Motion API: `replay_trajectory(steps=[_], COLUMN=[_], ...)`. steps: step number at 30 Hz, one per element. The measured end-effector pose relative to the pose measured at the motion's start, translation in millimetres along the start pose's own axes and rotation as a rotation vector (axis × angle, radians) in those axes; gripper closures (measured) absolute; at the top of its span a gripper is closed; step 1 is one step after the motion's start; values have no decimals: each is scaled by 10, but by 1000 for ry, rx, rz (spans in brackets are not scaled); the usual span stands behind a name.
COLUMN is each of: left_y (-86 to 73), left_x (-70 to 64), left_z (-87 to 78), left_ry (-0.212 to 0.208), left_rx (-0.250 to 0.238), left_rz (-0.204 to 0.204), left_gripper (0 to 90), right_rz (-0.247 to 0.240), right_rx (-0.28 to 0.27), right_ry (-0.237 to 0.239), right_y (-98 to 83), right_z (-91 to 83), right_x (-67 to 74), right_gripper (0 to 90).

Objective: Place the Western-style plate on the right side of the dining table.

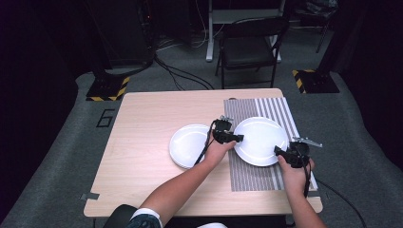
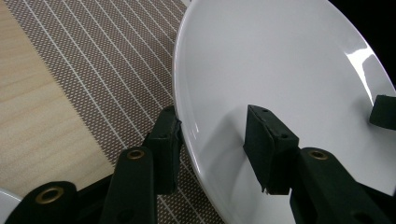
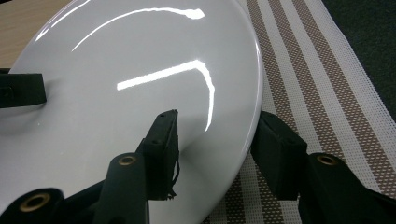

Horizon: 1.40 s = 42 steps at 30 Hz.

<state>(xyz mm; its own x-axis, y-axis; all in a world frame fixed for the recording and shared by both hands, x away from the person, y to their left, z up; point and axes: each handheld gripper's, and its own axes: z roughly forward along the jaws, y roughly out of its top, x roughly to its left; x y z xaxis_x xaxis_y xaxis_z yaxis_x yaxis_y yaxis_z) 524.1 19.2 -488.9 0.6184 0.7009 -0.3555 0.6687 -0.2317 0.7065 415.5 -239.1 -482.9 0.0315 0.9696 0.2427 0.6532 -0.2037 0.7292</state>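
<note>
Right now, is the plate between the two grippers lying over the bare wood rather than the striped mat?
No: in the high view the plate lies over the striped mat, the left gripper and right gripper at opposite rims.

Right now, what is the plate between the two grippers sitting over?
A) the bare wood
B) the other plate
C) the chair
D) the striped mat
D: the plate lies over the striped mat, with the left gripper and the right gripper clamped on opposite edges; the other plate sits apart on the wood.
</note>
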Motion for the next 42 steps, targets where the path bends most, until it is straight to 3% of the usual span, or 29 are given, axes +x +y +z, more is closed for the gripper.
replay_trajectory(steps=[42], left_y=[37], left_x=[21], left_z=[284], left_ry=[-6], left_rx=[20], left_rz=[-21], left_gripper=[570], right_rz=[6], right_rx=[48], right_ry=[-29], right_y=[3], right_z=[207], right_x=[-179], right_gripper=[514])
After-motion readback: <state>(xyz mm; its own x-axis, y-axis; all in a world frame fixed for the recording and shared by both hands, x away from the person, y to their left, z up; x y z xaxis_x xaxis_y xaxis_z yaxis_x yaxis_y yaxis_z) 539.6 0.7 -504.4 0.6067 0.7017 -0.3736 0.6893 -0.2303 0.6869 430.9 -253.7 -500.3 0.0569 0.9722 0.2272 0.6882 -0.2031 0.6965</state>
